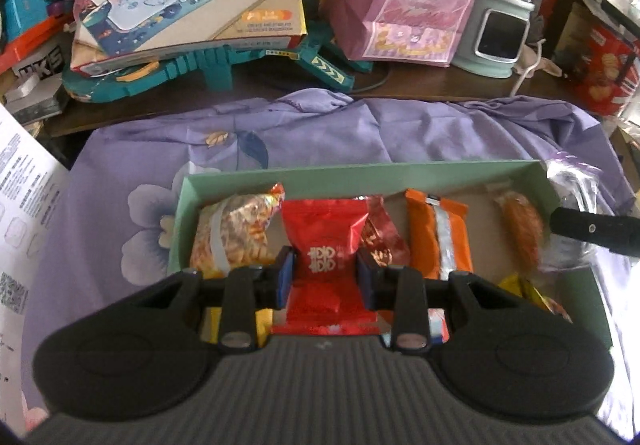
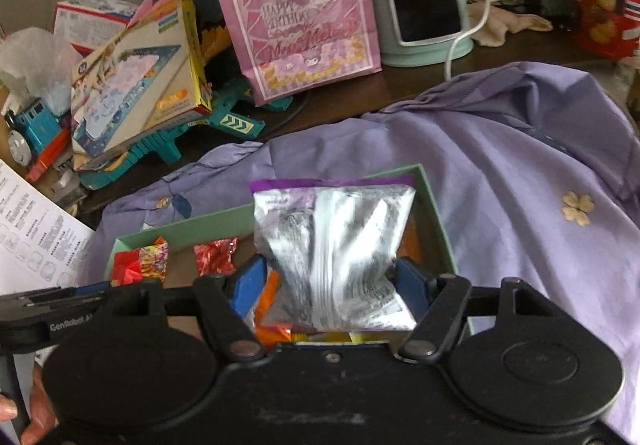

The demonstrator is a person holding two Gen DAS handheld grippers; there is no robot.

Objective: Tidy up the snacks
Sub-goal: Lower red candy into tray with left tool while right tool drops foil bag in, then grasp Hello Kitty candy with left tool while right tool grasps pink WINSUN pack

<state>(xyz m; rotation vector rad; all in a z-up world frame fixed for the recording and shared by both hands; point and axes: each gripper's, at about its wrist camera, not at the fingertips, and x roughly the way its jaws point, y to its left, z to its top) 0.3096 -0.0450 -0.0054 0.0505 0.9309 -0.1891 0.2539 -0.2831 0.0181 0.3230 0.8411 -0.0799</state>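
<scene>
Left wrist view: the left gripper (image 1: pixel 326 279) has its jaws clamped on a glossy red foil snack packet (image 1: pixel 324 245), held over the shallow pale-green cardboard box (image 1: pixel 360 167) on the cloth-covered bench; an orange wrapped bar (image 1: pixel 436 241) lies just right of the jaws.

Right wrist view: the right gripper (image 2: pixel 332 281) pinches a crinkled silver foil pouch with a purple top edge (image 2: pixel 334 241) above the box's right end (both hands loaded). The placing step seems in hand; next, each packet needs a free spot before letting go.
</scene>
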